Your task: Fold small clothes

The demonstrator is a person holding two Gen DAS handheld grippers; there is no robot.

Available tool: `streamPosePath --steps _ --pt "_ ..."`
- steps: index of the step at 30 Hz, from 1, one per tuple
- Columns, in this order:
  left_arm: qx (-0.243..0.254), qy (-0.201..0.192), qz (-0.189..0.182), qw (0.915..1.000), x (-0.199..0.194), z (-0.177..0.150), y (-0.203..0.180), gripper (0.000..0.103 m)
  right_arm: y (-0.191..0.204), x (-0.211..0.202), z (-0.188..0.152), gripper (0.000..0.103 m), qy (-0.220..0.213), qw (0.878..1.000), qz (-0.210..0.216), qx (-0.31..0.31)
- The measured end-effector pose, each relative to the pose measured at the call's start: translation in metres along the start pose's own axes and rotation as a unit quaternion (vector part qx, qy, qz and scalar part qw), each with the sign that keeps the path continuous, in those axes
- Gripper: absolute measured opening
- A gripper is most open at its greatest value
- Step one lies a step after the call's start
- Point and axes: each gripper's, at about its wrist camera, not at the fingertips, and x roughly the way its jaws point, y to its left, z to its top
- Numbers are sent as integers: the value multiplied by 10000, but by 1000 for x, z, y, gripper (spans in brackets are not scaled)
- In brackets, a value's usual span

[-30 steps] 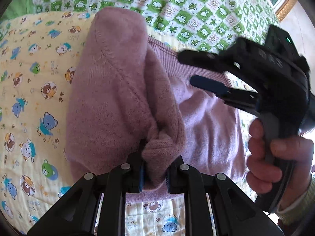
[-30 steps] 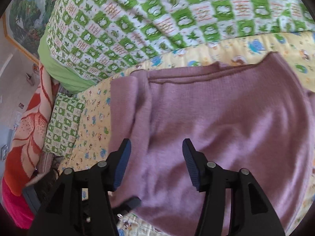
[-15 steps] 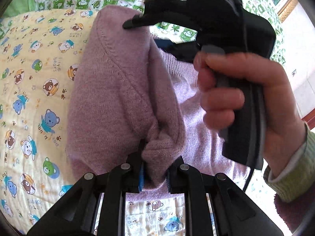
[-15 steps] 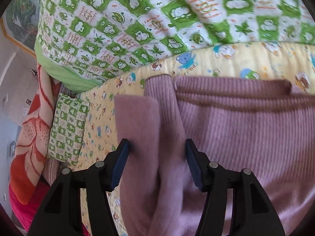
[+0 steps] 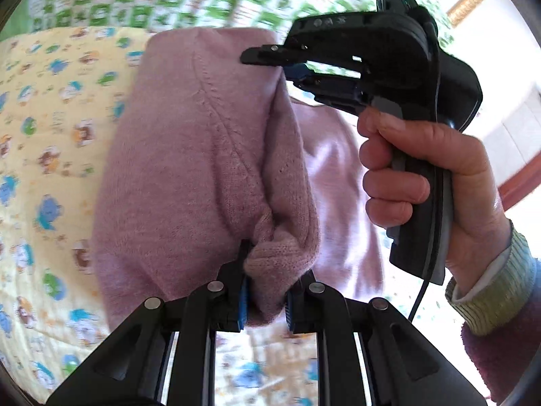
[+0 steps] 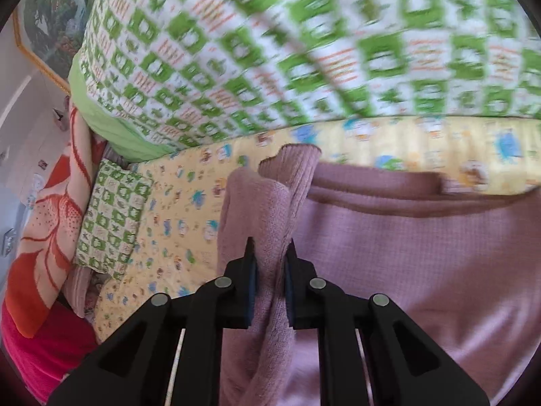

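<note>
Right gripper [image 6: 270,260] now clamped on sweater [image 6: 405,253]

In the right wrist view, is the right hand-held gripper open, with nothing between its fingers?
No, the right hand-held gripper is shut on a bunched fold of the pink sweater.

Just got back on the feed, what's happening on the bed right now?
A person is folding a pink sweater on the yellow blanket with two handheld grippers. The left gripper is shut on a bunched knit edge. The right gripper is shut on another fold near the ribbed hem. Both pinch the sweater, which looks partly lifted and folded over, with the fold not yet laid flat.
</note>
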Motion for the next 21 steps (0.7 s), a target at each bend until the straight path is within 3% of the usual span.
streamPosePath --steps 10,15,21 --pt "1032 405 -680 9915 35 -8 -95 15 -77 -92 -19 15 -493 9954 -698 435" --pt "1164 644 -768 9881 57 -12 -112 15 -100 -113 -28 14 -585 9926 -922 540" --pt "1196 984 -656 9858 94 0 -106 15 -131 -111 -46 14 -433 9891 -1244 659"
